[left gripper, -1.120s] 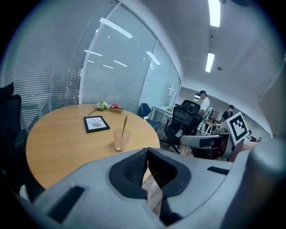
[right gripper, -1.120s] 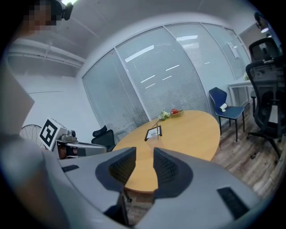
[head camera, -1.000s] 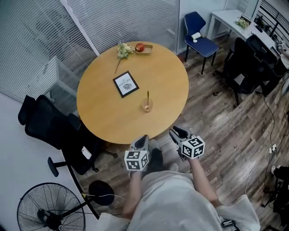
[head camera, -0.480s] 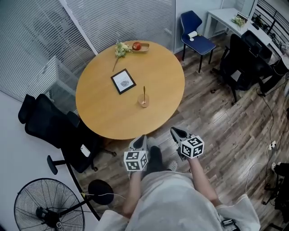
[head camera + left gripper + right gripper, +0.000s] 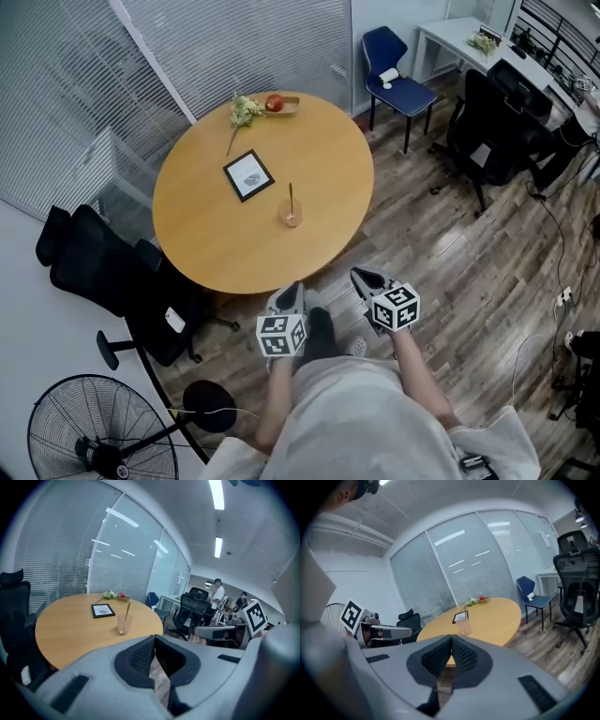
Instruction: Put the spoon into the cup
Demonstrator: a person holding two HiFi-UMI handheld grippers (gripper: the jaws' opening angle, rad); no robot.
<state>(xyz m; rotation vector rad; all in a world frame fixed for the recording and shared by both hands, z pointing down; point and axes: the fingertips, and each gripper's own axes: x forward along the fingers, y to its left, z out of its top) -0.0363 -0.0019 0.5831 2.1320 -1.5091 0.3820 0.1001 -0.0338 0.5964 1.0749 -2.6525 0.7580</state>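
Since the spoon [image 5: 290, 194] is stood in the cup [image 5: 289, 216], four o'clock on the surface [image 5: 211, 234], the task is judged done, the left gripper [image 5: 297, 285] and right gripper [image 5: 360, 275] being held empty, jaws pressed together.

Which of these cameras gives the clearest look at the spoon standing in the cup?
The left gripper view: side-on, the spoon rises clear of the cup. The head view shows it small, from above; in the right gripper view it is tiny and faint.

Head view steeply down, far — gripper views low, forward — common ground: table [image 5: 216, 234], cup [image 5: 289, 216].
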